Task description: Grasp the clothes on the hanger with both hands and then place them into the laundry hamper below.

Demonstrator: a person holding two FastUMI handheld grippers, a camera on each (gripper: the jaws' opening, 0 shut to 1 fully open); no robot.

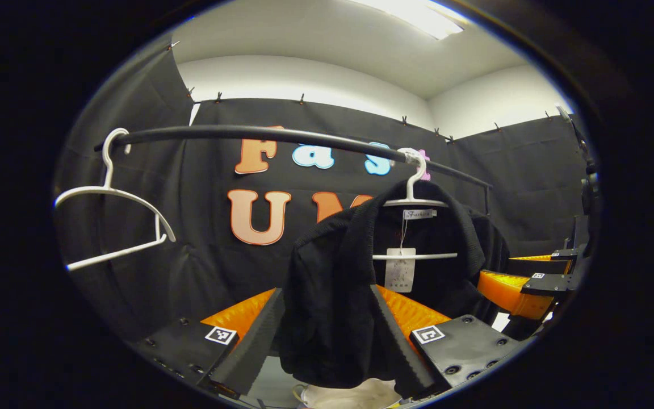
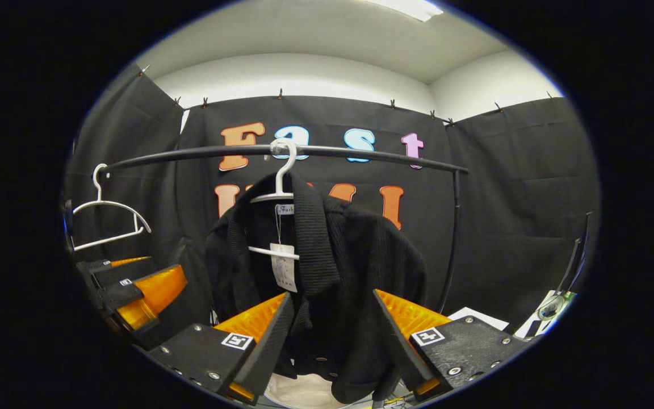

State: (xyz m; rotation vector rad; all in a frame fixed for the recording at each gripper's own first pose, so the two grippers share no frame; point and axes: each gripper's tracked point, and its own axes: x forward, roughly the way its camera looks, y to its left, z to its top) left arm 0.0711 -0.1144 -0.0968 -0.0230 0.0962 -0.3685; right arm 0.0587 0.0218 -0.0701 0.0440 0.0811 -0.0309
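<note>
- The black jacket (image 1: pixel 338 284) hangs on a white hanger (image 1: pixel 415 201), and this hanger hooks on the dark rail (image 1: pixel 259 135) in front of the black cloth wall. A paper tag (image 1: pixel 401 270) hangs inside the jacket, under the collar.
- In the left gripper view, the left gripper (image 1: pixel 327 341) has its two fingers spread wide. One front panel of the jacket hangs down between them, and I cannot tell if the fingers touch the cloth.
- In the right gripper view, the right gripper (image 2: pixel 330 343) is also spread wide, with the other side of the jacket (image 2: pixel 327 267) and its lower hem between the fingers. The fingers do not seem to press on it.
- Each gripper appears in the other's view at the edge, just beside the jacket: the right gripper (image 1: pixel 523 289) and the left gripper (image 2: pixel 134 289).
- Below the hem, a pale object (image 2: pixel 301 392) is seen in part; I cannot tell if it is the hamper.
- A second white hanger (image 1: pixel 117 196), with no clothes, hangs at the far end of the same rail, well apart from the jacket.
</note>
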